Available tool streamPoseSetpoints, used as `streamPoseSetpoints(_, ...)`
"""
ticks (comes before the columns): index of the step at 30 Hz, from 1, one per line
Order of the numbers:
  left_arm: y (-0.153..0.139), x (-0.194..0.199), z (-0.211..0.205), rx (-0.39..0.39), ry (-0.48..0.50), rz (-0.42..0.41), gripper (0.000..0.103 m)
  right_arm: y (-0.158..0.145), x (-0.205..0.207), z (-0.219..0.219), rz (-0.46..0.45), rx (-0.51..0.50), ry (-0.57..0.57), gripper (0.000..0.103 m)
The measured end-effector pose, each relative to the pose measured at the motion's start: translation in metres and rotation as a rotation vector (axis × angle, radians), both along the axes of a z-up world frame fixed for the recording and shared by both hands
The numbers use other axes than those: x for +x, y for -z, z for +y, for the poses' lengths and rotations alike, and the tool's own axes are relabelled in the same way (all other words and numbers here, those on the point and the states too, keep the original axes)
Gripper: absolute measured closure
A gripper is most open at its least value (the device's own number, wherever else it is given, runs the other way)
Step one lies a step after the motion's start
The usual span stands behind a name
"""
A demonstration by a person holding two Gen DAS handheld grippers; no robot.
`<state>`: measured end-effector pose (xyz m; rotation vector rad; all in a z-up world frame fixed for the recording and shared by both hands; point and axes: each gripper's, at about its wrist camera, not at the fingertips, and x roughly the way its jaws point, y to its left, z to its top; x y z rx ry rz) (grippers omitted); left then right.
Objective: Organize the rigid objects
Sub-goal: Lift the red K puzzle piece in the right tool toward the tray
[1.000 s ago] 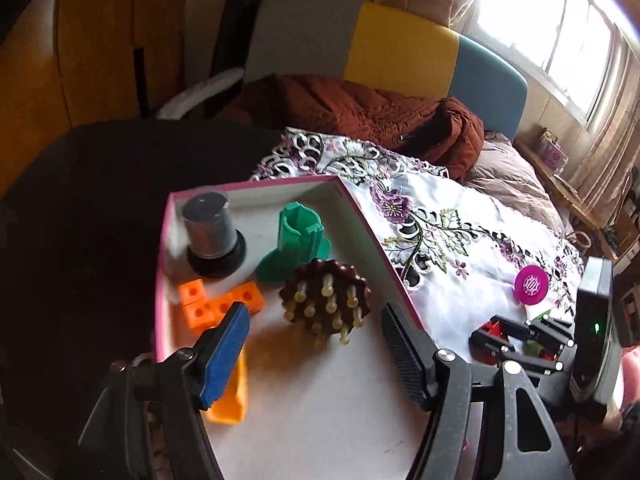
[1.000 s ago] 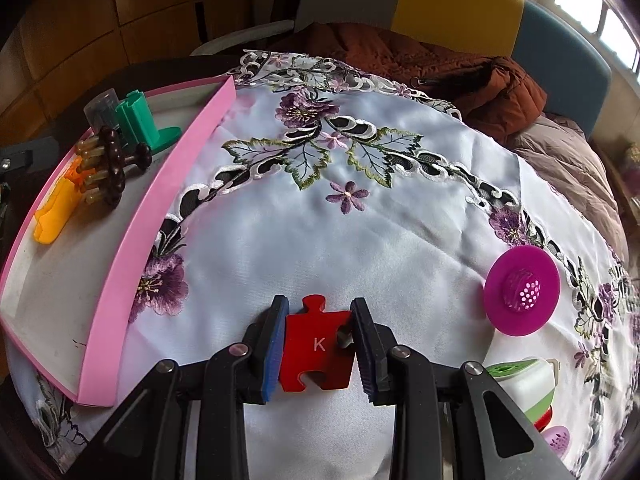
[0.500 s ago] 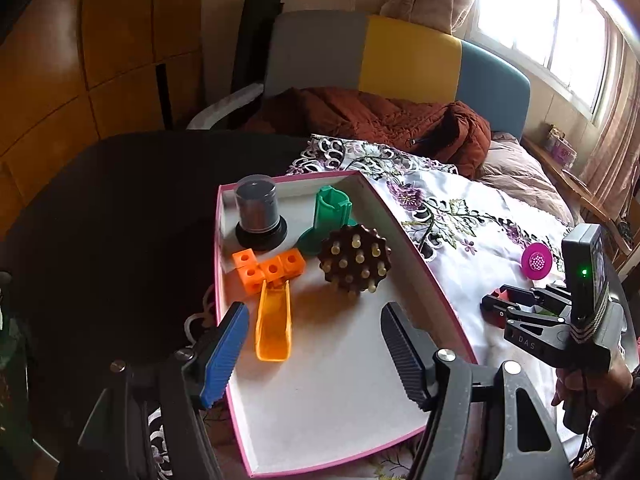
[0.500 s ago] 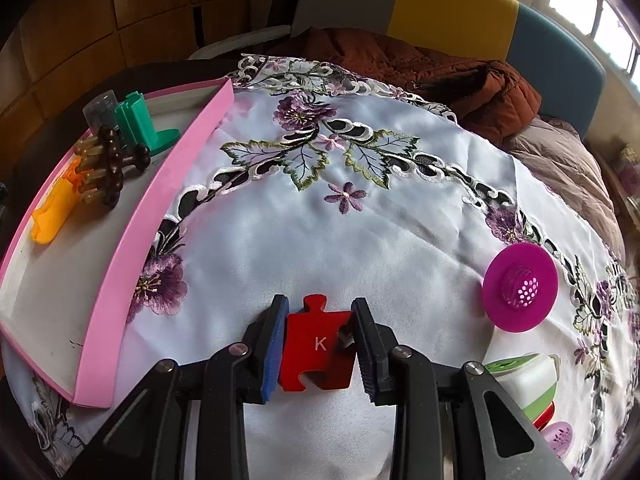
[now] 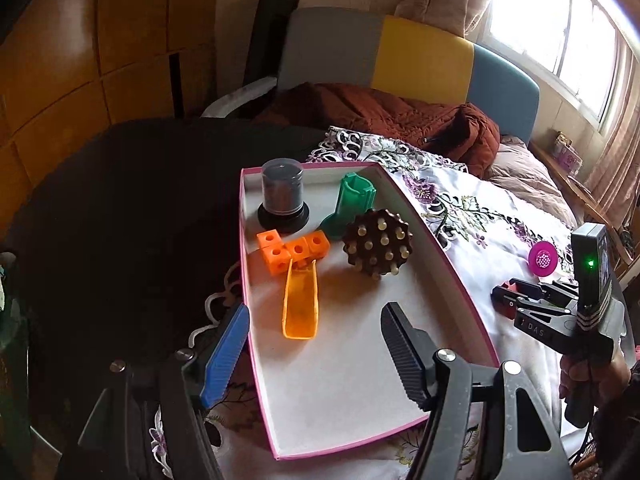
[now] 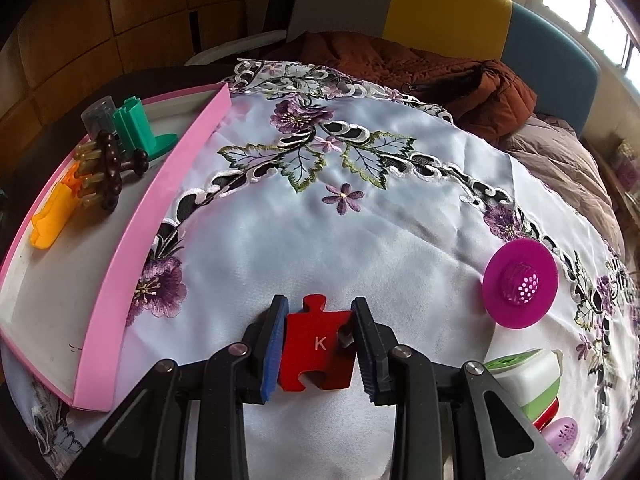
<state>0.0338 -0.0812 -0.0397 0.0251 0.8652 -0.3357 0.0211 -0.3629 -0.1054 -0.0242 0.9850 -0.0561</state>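
A red puzzle piece marked K (image 6: 318, 350) lies flat on the white flowered cloth, and my right gripper (image 6: 319, 308) is shut on its two sides. In the left wrist view that gripper (image 5: 505, 300) sits to the right of the pink-walled tray (image 5: 448, 264). My left gripper (image 5: 316, 312) hangs open above the tray's near half, holding nothing. In the tray are a dark jar (image 5: 282, 196), a green stand (image 5: 352, 204), a brown knobbed massager (image 5: 378, 242), joined orange cubes (image 5: 292, 250) and an orange scoop (image 5: 302, 304).
A magenta strainer (image 6: 519, 282) lies on the cloth to the right of the puzzle piece. A green and white box (image 6: 528, 380) and a lilac item (image 6: 562, 436) sit at the near right. A brown jacket (image 6: 420, 68) lies on the chair behind. Dark tabletop (image 5: 140, 208) lies left of the tray.
My left gripper has drawn back from the tray, so the whole tray and the scoop now show. The right gripper has kept still, shut on the puzzle piece.
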Motion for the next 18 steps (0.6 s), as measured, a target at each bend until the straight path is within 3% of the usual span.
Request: streamPoseSetpoints(18, 0.01, 0.003, 0.053, -0.003, -0.114, 0.037, 0.035, 0.001, -0.003, 0.008, -0.038, -0.069, -0.002, 0.071)
